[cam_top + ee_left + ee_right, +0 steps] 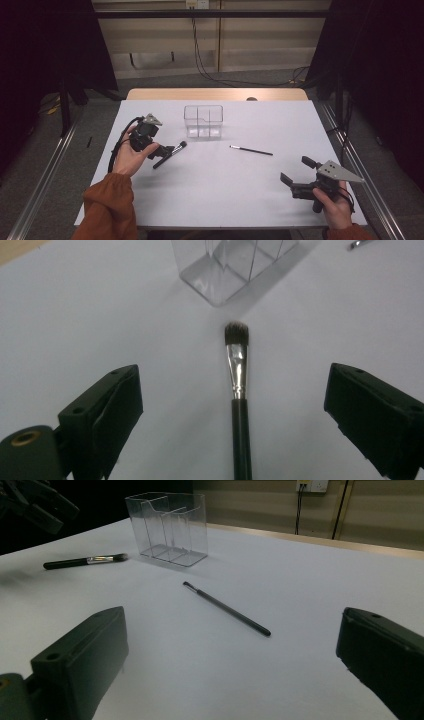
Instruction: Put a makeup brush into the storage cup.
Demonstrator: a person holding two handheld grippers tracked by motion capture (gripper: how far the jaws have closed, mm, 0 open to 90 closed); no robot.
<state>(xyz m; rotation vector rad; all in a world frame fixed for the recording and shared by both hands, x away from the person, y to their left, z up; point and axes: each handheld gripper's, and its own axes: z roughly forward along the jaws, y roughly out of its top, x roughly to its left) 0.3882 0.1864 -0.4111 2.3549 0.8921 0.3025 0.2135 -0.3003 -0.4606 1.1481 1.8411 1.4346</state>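
Left tongs (pixel 235 405) are spread wide around the thick makeup brush (pixel 239 390), not gripping yet, right tongs (pixel 295 175) idle and apart, so next is closing on its handle.

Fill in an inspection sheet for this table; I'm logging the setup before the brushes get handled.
Surface: white table top, bare apart from three items.
Job's things: thick makeup brush lying flat between the left gripper's open jaws, untouched; thin brush lying flat; clear organizer upright.
Clutter: nothing seen.
Grippers: right gripper open, holding nothing.
Cables: black cable trailing from left gripper; wall cables.
Surroundings: dark curtains, floor rails.
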